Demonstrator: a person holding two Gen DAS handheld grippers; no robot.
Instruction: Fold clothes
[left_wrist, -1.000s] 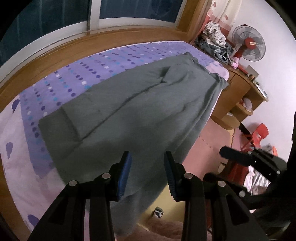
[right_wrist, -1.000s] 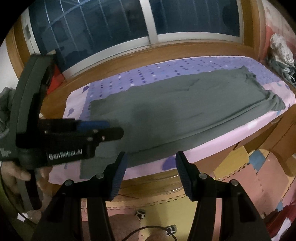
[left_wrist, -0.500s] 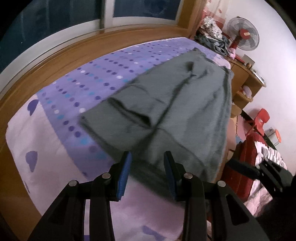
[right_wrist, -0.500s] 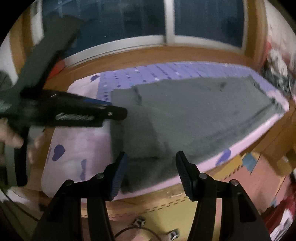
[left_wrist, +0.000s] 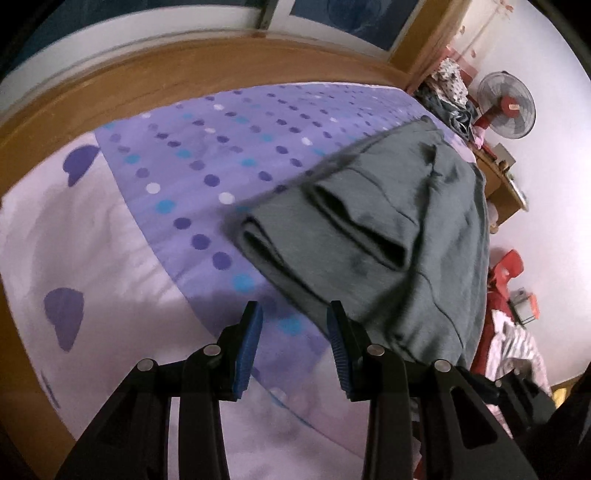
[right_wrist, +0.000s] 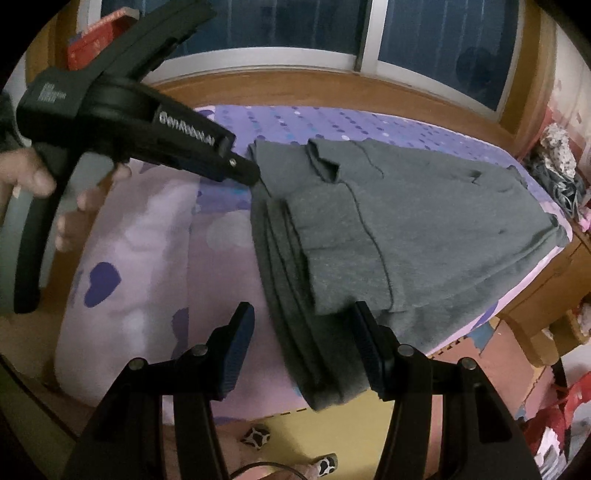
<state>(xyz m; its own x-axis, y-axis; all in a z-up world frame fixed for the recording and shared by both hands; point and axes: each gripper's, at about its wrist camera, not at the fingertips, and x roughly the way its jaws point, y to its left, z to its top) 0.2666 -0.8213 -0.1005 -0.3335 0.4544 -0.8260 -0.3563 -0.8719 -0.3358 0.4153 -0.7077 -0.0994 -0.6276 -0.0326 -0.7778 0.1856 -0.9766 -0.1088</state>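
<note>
A grey garment (left_wrist: 369, 229) lies lengthwise on the purple dotted bedsheet (left_wrist: 184, 166), its near end folded into layers. My left gripper (left_wrist: 295, 332) is open just above the sheet, its right fingertip by the garment's near corner; only sheet shows between its blue pads. In the right wrist view, the garment (right_wrist: 424, 206) fills the middle of the bed and its folded end hangs over the front edge. My right gripper (right_wrist: 304, 343) is open over that hanging end, its pads clear of the cloth. The left gripper (right_wrist: 247, 173), held by a hand (right_wrist: 37, 181), points at the garment's far corner.
A wooden ledge (left_wrist: 147, 85) and a window run behind the bed. At the far end are a clothes pile (left_wrist: 447, 88), a fan (left_wrist: 506, 110) and a wooden desk (left_wrist: 498, 184). A red chair (left_wrist: 508, 266) and a patterned slipper (right_wrist: 256, 437) stand on the floor.
Both grippers have moved along the bed to the garment's left end and come down closer to it. Both sets of jaws stay the same width.
</note>
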